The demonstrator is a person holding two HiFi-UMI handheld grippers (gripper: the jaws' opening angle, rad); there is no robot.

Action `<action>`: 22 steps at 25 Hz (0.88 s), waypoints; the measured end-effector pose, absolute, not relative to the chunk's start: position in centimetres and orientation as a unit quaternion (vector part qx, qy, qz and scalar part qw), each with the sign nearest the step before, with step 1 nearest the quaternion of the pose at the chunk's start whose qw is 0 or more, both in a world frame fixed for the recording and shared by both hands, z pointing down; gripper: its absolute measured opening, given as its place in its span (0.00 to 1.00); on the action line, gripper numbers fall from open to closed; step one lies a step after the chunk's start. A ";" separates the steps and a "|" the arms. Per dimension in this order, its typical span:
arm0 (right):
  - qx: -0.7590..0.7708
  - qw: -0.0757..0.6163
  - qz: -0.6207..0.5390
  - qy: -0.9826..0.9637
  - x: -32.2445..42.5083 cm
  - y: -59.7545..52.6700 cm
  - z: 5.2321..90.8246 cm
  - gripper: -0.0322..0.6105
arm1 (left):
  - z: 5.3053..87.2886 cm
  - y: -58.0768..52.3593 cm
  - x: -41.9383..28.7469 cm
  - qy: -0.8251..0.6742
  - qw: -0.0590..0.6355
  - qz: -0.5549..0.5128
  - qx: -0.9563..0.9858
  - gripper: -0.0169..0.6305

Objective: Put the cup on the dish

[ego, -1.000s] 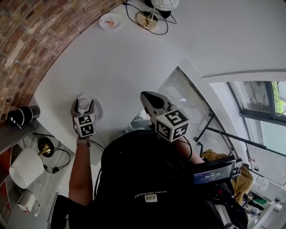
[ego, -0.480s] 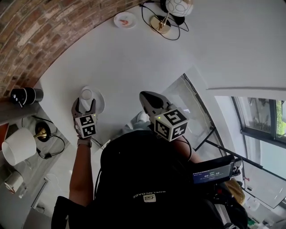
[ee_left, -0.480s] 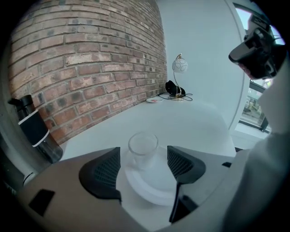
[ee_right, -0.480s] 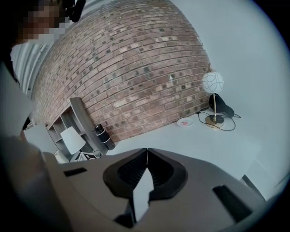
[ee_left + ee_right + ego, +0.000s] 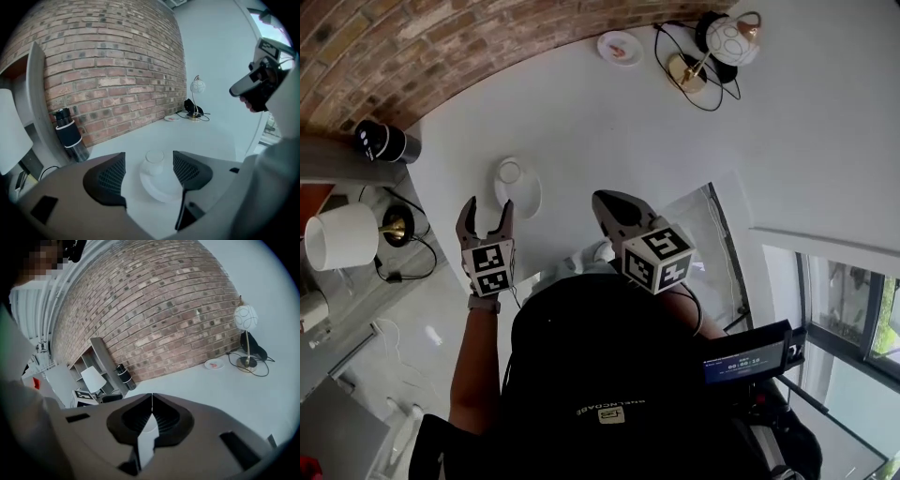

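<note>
A small clear cup (image 5: 509, 172) (image 5: 154, 161) stands upright on the far part of a white dish (image 5: 521, 192) (image 5: 161, 185) on the white table. My left gripper (image 5: 486, 214) (image 5: 149, 172) is open and empty, drawn back a little toward me from the dish, with the cup seen between its jaws but apart from them. My right gripper (image 5: 610, 208) (image 5: 151, 409) is shut with nothing in it, held over the table to the right of the dish.
A black bottle (image 5: 384, 142) (image 5: 69, 134) stands by the brick wall at the left. At the table's far side are a small plate (image 5: 620, 46) (image 5: 214, 364) and a globe lamp (image 5: 722, 42) (image 5: 246, 333) with cables. A white-shaded lamp (image 5: 342, 236) is left of the table.
My left gripper has pulled back from the cup and dish, leaving the cup standing on the dish. The head view has swung, and the right gripper has barely moved.
</note>
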State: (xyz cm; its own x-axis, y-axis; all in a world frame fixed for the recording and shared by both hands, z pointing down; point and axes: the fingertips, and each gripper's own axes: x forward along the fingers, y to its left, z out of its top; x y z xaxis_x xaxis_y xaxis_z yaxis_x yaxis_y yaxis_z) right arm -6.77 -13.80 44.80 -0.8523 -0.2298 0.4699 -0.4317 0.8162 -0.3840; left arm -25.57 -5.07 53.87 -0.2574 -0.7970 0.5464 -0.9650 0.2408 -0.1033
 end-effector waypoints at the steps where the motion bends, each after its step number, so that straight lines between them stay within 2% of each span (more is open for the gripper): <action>1: 0.167 0.207 0.244 -0.932 -7.2 -13.5 44.9 0.06 | 53.2 -4.7 -25.4 -0.767 0.194 0.210 0.574 0.52; 22: -0.019 0.209 0.256 -0.944 -10.4 -4.2 45.6 0.06 | 43.3 5.7 -20.6 -0.837 0.213 0.062 0.501 0.52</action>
State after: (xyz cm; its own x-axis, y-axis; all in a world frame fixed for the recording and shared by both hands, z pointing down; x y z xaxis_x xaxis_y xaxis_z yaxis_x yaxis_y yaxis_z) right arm -10.44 -4.22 45.64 -0.9122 0.1420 0.3842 -0.0715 0.8683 -0.4908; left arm -20.57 5.69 43.27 -0.4079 -0.8114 0.4187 -0.8641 0.4911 0.1099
